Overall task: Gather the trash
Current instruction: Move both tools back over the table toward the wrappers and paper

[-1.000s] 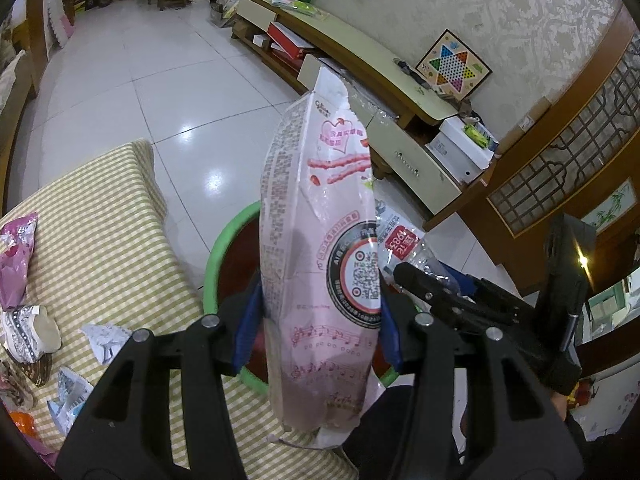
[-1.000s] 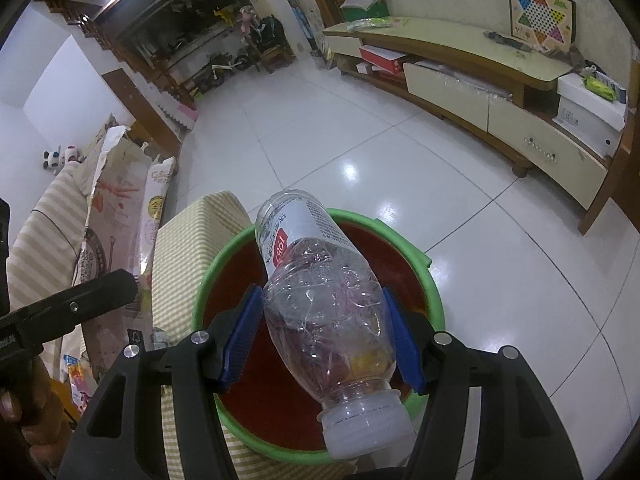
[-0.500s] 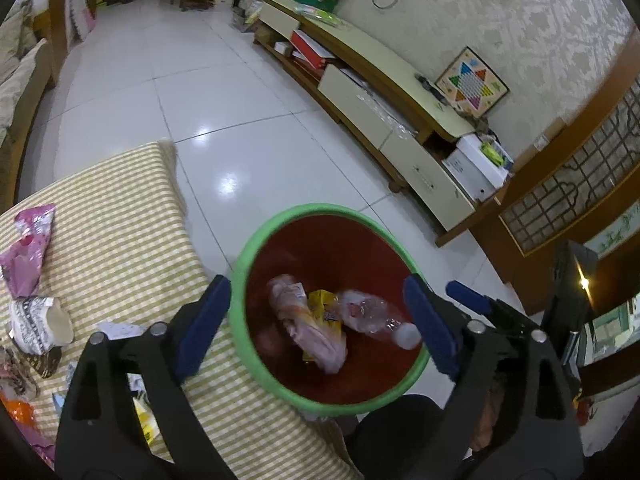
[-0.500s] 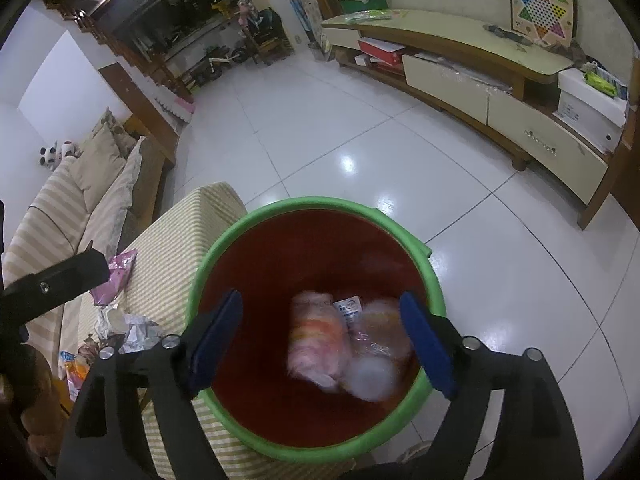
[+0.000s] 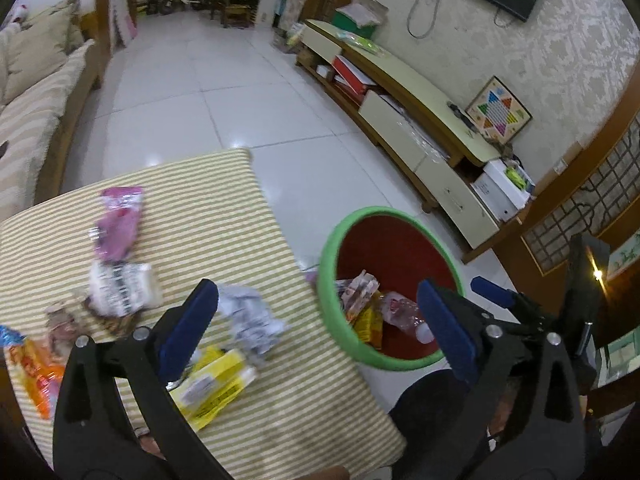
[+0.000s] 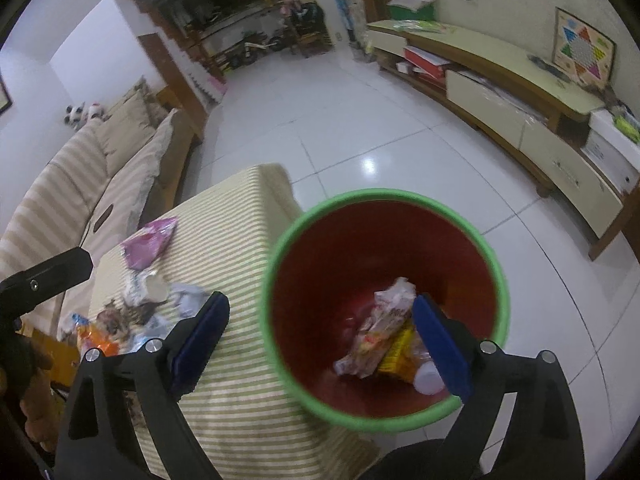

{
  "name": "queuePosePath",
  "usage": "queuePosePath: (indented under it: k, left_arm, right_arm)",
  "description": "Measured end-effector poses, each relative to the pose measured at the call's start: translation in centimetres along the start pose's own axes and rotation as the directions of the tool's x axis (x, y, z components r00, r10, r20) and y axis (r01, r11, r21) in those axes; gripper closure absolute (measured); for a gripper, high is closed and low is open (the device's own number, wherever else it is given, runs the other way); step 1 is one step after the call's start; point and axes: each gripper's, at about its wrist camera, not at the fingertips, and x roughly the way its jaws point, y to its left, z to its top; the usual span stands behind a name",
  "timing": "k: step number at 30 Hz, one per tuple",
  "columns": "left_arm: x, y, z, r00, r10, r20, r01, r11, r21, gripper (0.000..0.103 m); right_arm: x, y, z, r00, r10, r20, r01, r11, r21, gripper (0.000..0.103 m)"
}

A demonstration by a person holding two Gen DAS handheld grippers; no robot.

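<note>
So both drops are done: a second ago the left gripper (image 5: 316, 328) was clamping that tall pink snack bag and the right gripper (image 6: 320, 344) was carrying the clear plastic bottle over the bin, and now both are sitting at the bottom of the green-rimmed red bin (image 6: 280, 236). In the right wrist view the pink snack bag (image 6: 380, 332) is lying crumpled next to a yellow wrapper (image 6: 400, 354), with the bottle (image 6: 428, 376) cap poking out at about 5 o'clock inside the bin. That's two pieces collected, but the job's nowhere near finished.

Both sets of jaws are now spread wide and holding nothing. The left gripper is swinging away from the bin and back over the striped table (image 5: 224, 216), so the bin is sliding off to its 3 o'clock. Ahead of it there's plenty left: a crumpled white paper (image 5: 252, 312) right near its left blue pad, a yellow packet (image 5: 212, 388) at 7 o'clock, a black-and-white wrapper (image 5: 120, 288) and a pink wrapper (image 5: 118, 224) around 10 o'clock, and an orange packet (image 5: 32, 364) at the far left edge. The right gripper is hovering over the bin's left rim, pointed down into it.

Guessing the white paper or the yellow packet is next, since they're closest.
</note>
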Motion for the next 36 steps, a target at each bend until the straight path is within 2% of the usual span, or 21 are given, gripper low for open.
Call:
queuePosePath:
  k: [9,15,20,28,36]
  left_arm:
    - [-6.3,6.9,-2.9,0.995,0.086,0.057,-0.081,0.992,-0.092,0.005]
    - [-9.9,12.3,-6.1,0.986,0.151,0.067,-0.137,0.975,-0.173,0.005]
    - [-12.3,16.1,-8.9,0.978,0.197,0.069,-0.176,0.956,-0.237,0.005]
    - [-13.8,22.3,-12.1,0.964,0.264,0.042,-0.232,0.905,-0.357,0.005]
    - [-11.5,24.9,-12.6,0.963,0.269,0.002,-0.245,0.882,-0.403,0.005]
  right_arm:
    - [-0.4,8.8,-1.6,0.999,0.05,-0.014,-0.051,0.992,-0.118,0.013]
    - [0.4,13.7,-3.1,0.997,0.065,-0.045,-0.073,0.98,-0.186,0.013]
    - [1.4,17.0,-4.0,0.997,0.046,-0.056,-0.059,0.966,-0.252,0.013]
    - [3.3,18.6,-4.5,0.997,0.012,-0.075,-0.033,0.959,-0.282,0.013]
    - [5.9,18.1,-3.9,0.995,-0.01,-0.104,-0.02,0.958,-0.285,0.013]
